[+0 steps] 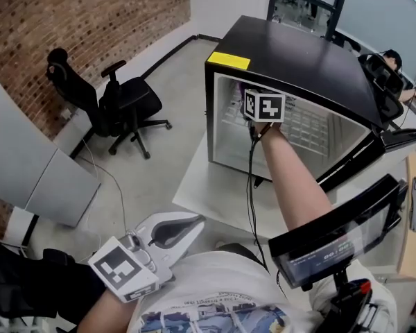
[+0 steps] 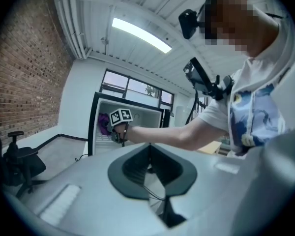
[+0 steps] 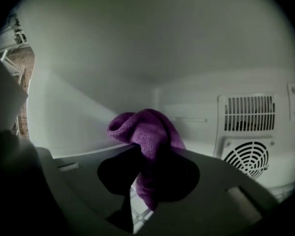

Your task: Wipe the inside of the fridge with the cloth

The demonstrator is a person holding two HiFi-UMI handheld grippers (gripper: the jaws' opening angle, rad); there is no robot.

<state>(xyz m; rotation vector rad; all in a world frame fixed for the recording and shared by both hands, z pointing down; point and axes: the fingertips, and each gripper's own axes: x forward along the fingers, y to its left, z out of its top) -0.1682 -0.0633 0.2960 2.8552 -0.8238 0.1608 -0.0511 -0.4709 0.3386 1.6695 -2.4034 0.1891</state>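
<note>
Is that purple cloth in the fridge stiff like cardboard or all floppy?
Probably floppy: the purple cloth bunches and droops where the right gripper pinches it. It looks fuzzy, so likely soft, light, and not slippery against the fridge wall.

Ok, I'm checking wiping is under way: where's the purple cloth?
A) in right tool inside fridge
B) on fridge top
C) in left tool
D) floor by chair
A: the purple terry cloth is clamped in the right tool, with the black fridge's white inner wall behind it.

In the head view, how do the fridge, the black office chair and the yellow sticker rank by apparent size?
1. fridge, clearly largest
2. black office chair
3. yellow sticker, clearly smallest
</note>
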